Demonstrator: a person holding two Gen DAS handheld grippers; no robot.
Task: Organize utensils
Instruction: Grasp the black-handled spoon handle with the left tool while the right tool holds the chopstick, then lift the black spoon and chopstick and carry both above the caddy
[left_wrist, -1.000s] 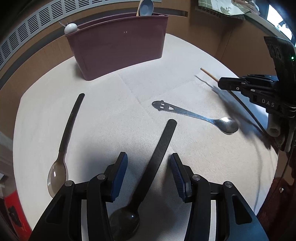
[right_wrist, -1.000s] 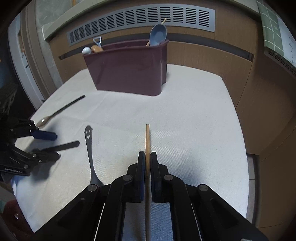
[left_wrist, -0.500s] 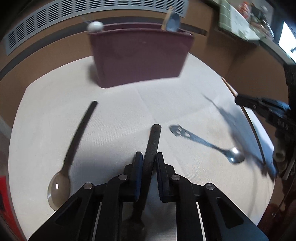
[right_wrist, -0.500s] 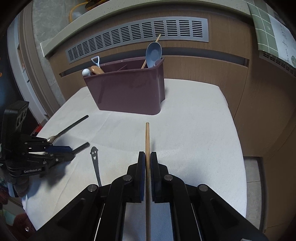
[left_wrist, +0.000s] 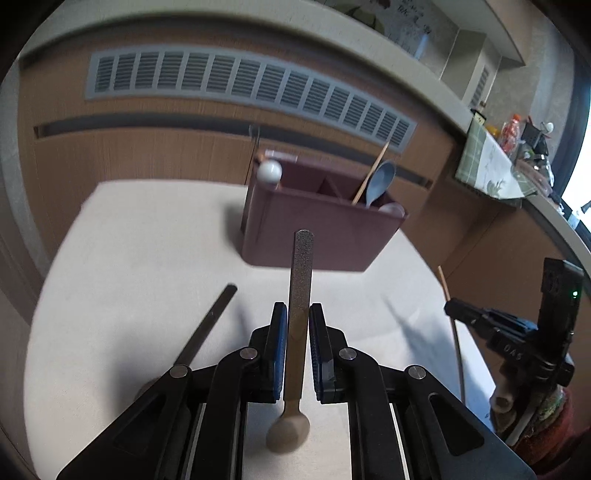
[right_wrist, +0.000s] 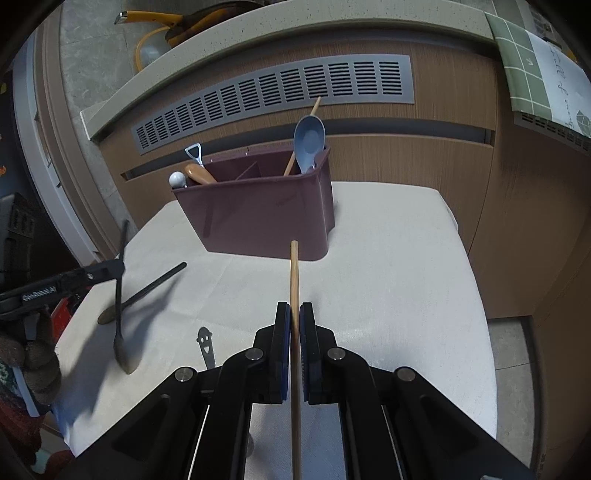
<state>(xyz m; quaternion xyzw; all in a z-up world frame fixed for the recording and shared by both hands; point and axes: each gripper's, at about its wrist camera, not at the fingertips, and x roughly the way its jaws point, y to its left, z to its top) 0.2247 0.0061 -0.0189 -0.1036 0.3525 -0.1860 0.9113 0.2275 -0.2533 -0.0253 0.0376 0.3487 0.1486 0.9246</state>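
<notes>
**Between the pads: two utensils aimed at the caddy**

Ahead of both grippers stood the maroon plastic utensil caddy (right_wrist: 258, 214), on the cloth-covered table (right_wrist: 388, 266). The dark-handled spoon (left_wrist: 300, 295) lay lengthwise between the left gripper (left_wrist: 296, 350) pads, handle tip toward the caddy, bowl hanging back below; those jaws had just closed on it. The right gripper (right_wrist: 291, 350) was clamped on a thin wooden chopstick (right_wrist: 294, 280), likewise pointing forward. Neither gripper looked clearly nearer. A second dark spoon (right_wrist: 147, 288) remained on the cloth.
</notes>
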